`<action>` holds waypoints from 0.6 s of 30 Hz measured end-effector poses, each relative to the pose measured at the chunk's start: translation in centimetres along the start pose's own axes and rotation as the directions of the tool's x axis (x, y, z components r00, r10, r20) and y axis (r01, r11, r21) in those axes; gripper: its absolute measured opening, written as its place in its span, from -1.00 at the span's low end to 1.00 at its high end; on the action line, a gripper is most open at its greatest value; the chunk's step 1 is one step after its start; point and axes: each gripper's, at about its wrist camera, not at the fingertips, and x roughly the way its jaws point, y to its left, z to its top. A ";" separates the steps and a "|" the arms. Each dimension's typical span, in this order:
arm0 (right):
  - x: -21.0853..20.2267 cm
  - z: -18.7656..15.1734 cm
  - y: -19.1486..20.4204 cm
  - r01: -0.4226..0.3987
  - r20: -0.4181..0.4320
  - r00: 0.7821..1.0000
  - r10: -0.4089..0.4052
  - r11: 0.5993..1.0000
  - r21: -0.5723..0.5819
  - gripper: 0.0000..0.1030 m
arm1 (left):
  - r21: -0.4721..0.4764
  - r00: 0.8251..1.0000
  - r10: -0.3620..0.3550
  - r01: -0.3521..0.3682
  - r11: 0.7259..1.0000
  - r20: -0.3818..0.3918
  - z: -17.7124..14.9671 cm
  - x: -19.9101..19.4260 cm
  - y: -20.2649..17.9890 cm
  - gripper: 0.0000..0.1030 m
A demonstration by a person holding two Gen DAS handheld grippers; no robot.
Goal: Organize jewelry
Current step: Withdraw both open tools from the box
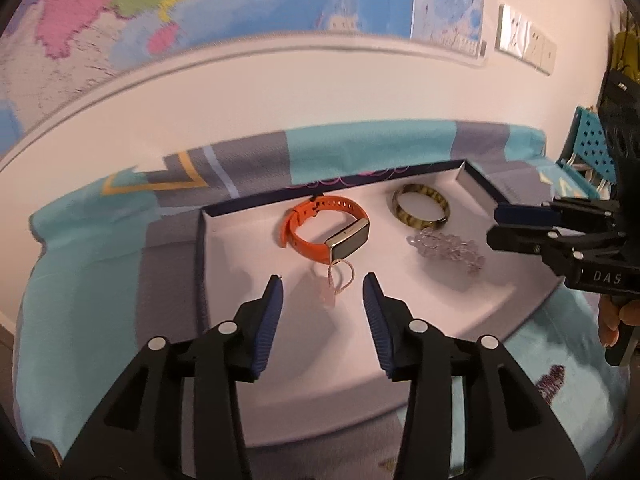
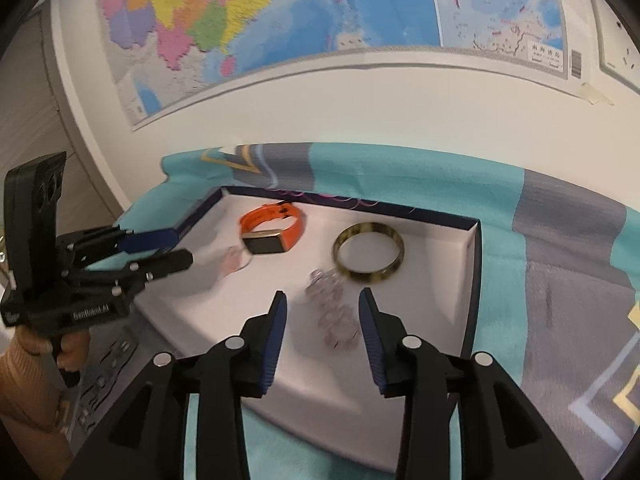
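A shallow white box (image 1: 224, 264) with a dark blue rim holds the jewelry. An orange smart band (image 1: 328, 226) lies at its back, with a mottled brown bangle (image 1: 420, 206) to the right. A clear bead bracelet (image 1: 448, 246) rests in front of the bangle. A small pink cord charm (image 1: 334, 280) lies on the box floor under my left gripper (image 1: 324, 280), which is open and holds nothing. My right gripper (image 2: 322, 296) is open above the bead bracelet (image 2: 332, 312), pads apart from it. In the right wrist view the left gripper (image 2: 184, 248) hovers over the box's left corner.
The box sits on a teal and grey cloth (image 2: 560, 248) against a white wall with a large map (image 2: 280, 20). A blue perforated basket (image 1: 592, 140) stands at the far right. A person's hand (image 2: 36, 348) grips the left handle.
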 end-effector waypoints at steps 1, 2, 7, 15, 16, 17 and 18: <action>-0.6 -0.4 0.4 -0.003 0.005 1.000 0.003 1.000 -0.011 -0.30 | -0.003 1.000 0.001 -0.001 1.000 0.014 -0.3 -0.8 0.2 -0.15; -1.1 -0.8 0.6 -0.009 0.007 1.000 0.009 1.000 -0.017 -0.29 | -0.006 1.000 -0.002 0.002 1.000 0.027 -0.6 -1.5 0.3 -0.13; -3.0 -3.8 2.4 -0.049 -0.028 0.999 0.047 0.996 -0.075 -0.28 | -0.017 0.999 -0.031 0.032 0.999 0.041 -2.4 -3.9 0.6 -0.06; -4.1 -8.9 3.9 -0.043 -0.135 0.991 0.018 0.983 -0.180 -0.30 | -0.034 0.998 -0.061 0.061 0.998 0.002 -5.9 -4.8 0.4 -0.01; -4.1 -9.4 3.8 -0.039 -0.148 0.989 0.012 0.983 -0.181 -0.30 | -0.039 0.998 -0.068 0.068 0.997 -0.002 -6.1 -4.9 0.3 -0.01; -4.0 -9.7 3.7 -0.030 -0.154 0.988 0.002 0.983 -0.183 -0.30 | -0.042 0.997 -0.072 0.072 0.996 -0.003 -6.3 -5.0 0.2 -0.01; -3.9 -9.9 3.8 -0.022 -0.159 0.987 -0.008 0.982 -0.187 -0.30 | -0.045 0.997 -0.077 0.077 0.996 -0.004 -6.5 -5.0 0.1 0.00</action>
